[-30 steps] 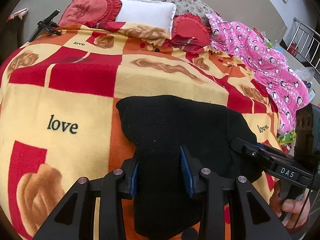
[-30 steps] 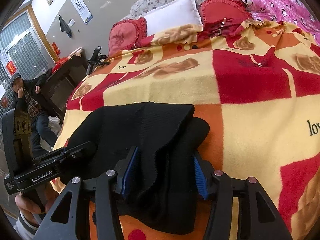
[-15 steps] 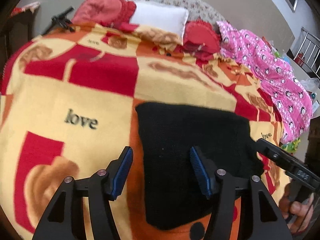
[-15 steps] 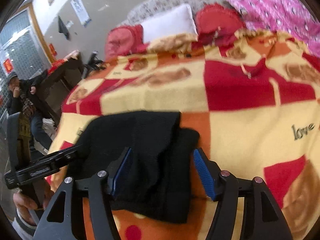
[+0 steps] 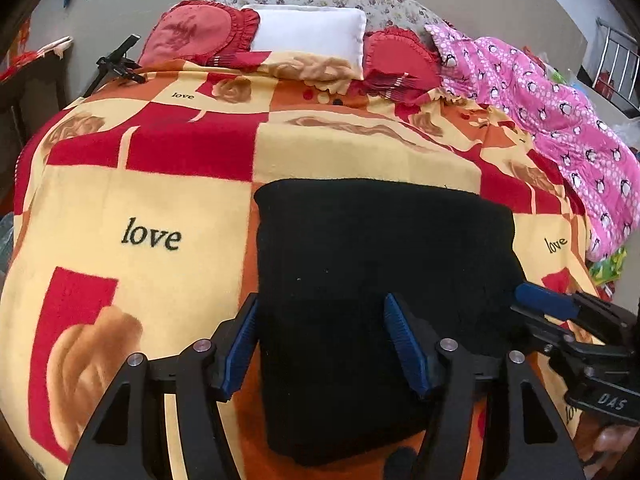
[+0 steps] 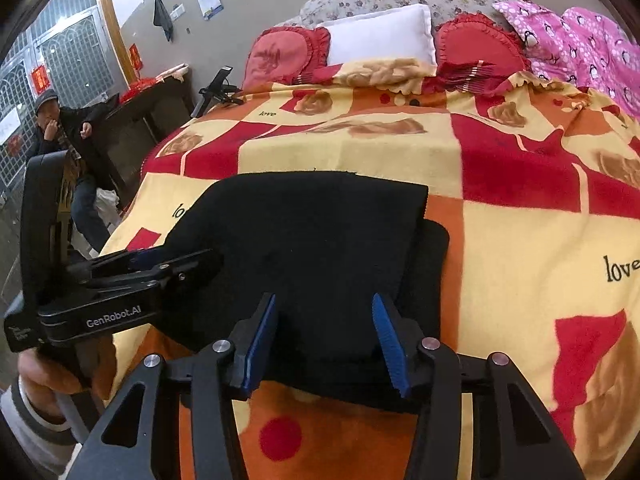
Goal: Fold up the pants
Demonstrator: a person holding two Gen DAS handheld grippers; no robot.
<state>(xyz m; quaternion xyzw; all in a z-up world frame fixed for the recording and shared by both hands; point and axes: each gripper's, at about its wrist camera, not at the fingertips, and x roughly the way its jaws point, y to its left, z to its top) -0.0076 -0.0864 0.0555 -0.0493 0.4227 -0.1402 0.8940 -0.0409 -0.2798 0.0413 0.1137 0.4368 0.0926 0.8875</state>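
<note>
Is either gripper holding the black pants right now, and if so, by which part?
Neither. The folded black pants lie flat on the blanket. The left gripper jaws are opening, the right gripper jaws closing; no pads press cloth.

Your pants [image 5: 380, 264] lie folded on the blanket [image 5: 160, 208], near its front edge — your left gripper [image 5: 320, 344] over their left part, your right gripper [image 6: 324, 336] over their right. Behind them, at the bed's head: two cushions [image 5: 192, 32] flanking a pillow [image 5: 308, 32]. A quilt [image 5: 560, 120] lies along the bed's right side — a seated person [image 6: 68, 140] off to its left.
</note>
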